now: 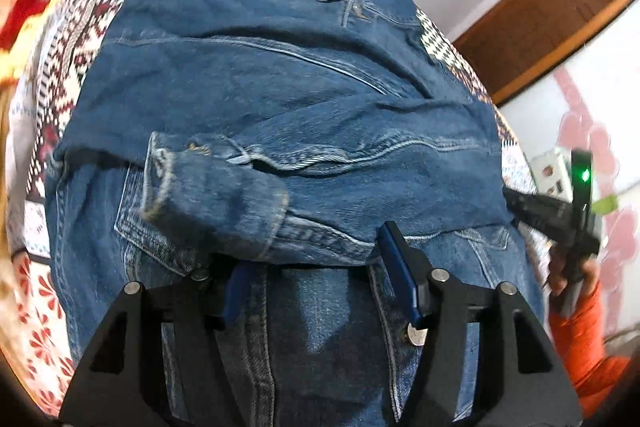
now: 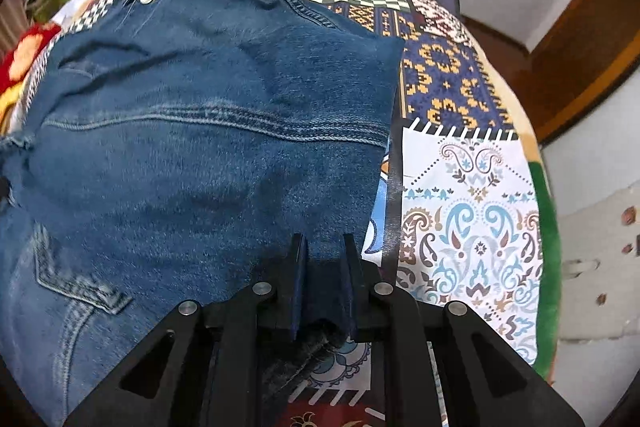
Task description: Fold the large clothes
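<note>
Denim jacket [image 1: 280, 115]: spread on a patchwork bedspread [image 2: 460, 87], sleeve cuff [image 1: 200, 187] folded across the front. Left gripper [image 1: 320, 279]: fingers spread, nothing pinched, denim beneath. Right gripper [image 2: 322, 283]: clamped on the jacket's edge. Nearby: wooden headboard [image 1: 540, 15], orange sleeve [image 1: 580, 339].

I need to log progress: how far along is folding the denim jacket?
Done: a sleeve lies folded across the denim jacket on the patterned bedspread. In hand: the right hand-held gripper is shut on a denim fold; the left hand-held gripper is open. Left: the final folds.
</note>
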